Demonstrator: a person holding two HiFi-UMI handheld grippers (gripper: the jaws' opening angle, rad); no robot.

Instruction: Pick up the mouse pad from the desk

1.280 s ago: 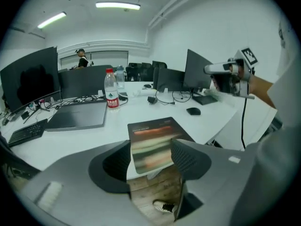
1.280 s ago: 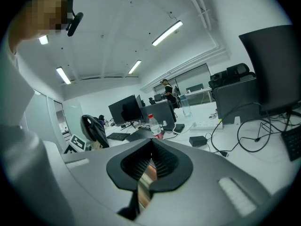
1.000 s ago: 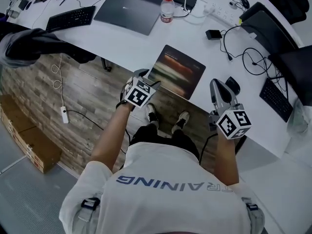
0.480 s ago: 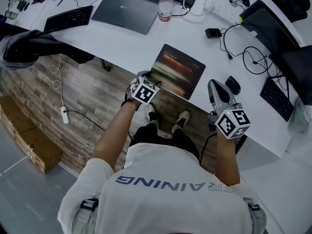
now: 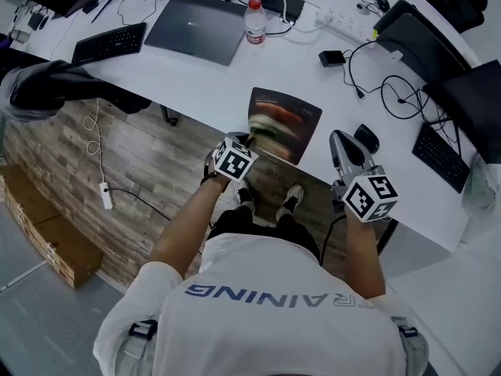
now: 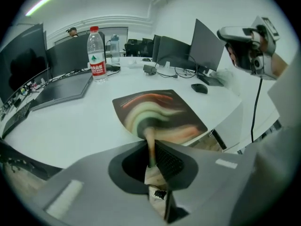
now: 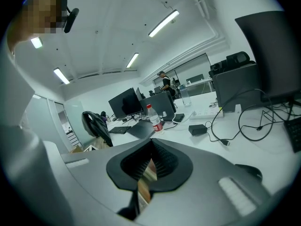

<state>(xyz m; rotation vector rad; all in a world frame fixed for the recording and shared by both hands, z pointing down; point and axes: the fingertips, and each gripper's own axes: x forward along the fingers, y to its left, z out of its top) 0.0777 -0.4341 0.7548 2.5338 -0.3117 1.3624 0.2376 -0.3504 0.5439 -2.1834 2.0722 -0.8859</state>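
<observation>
The white desk curves across the head view, with wood-look floor below its near edge where you stand. A closed grey laptop lies at the far side, a black keyboard to its left and a red-capped water bottle just beside its right corner. All three sit well apart from the mouse pad, which lies at the desk's near edge. A dark jacket is draped over a chair at the left end. On the right, cables loop from a white power strip past a black adapter. The black mouse is the nearest thing to the pad, on its right and apart from it.

Your left gripper is at the pad's near left corner. Its jaws are closing, down to a narrow slit, with the pad's edge between the pads and bent up into them. Your right gripper hangs off the desk edge beside the mouse, jaws nearly together with nothing between them.

A second ago the pad lay flat, and your left gripper stood short of that corner. Now the gripper has come forward and down onto it, and the pad's near left side is buckled. Your right gripper has kept its place.
</observation>
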